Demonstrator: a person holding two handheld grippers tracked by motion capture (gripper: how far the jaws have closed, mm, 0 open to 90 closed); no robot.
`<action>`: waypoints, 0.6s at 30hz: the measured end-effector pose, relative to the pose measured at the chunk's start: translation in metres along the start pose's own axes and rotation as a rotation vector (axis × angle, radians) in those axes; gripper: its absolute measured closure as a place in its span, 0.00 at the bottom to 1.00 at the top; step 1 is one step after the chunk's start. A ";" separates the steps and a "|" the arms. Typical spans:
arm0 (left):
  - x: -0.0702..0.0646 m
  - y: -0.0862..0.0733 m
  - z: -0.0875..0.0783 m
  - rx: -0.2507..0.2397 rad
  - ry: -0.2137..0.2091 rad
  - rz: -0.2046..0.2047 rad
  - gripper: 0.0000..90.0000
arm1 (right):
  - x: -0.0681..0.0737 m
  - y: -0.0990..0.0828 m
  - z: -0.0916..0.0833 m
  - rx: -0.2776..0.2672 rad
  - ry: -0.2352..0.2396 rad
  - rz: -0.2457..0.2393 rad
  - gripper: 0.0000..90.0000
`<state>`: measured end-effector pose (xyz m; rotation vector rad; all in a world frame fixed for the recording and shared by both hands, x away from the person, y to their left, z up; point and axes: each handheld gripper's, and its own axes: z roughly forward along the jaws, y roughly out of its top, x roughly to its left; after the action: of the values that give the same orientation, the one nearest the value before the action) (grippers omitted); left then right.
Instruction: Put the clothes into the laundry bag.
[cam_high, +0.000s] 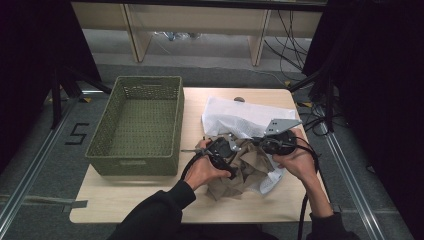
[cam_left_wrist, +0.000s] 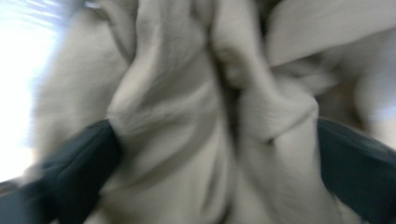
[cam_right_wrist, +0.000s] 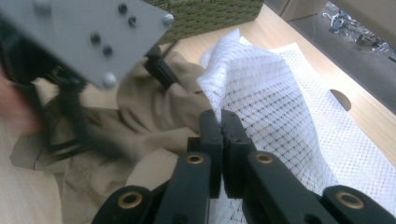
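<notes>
Beige cloth (cam_left_wrist: 187, 130), crumpled on the near middle of the wooden counter (cam_high: 125, 200), bulges between the spread jaws of the left gripper (cam_high: 220, 150), which push into its folds; no pinch can be made out. Beside it, the right gripper (cam_right_wrist: 220, 135) has its jaws pressed together on an edge of the white mesh cloth (cam_right_wrist: 280, 93), which lies partly over and behind the beige one.

Judging from how the two cloths overlap, the step is separating them. To do it well, the right should lift its pinched edge up and away slowly, while the left gathers a single thick fold before squeezing, so it doesn't catch both layers.

Counting: two grippers, two cloths, one counter, and farther left one green woven basket (cam_high: 137, 125), standing empty on the counter's left part.
</notes>
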<state>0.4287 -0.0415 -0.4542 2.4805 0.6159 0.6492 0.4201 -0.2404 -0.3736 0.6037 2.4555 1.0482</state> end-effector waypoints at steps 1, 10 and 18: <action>0.001 -0.001 0.001 -0.009 0.042 0.025 0.46 | 0.001 0.000 0.000 0.003 0.000 0.009 1.00; 0.011 0.005 -0.007 -0.101 0.023 -0.070 0.87 | -0.004 -0.001 -0.004 -0.008 -0.011 0.009 1.00; -0.001 0.026 -0.020 -0.217 -0.143 -0.154 0.97 | -0.006 0.001 -0.016 -0.036 -0.020 0.022 1.00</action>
<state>0.4243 -0.0553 -0.4248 2.2298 0.6385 0.4500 0.4171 -0.2519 -0.3611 0.6285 2.4127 1.0867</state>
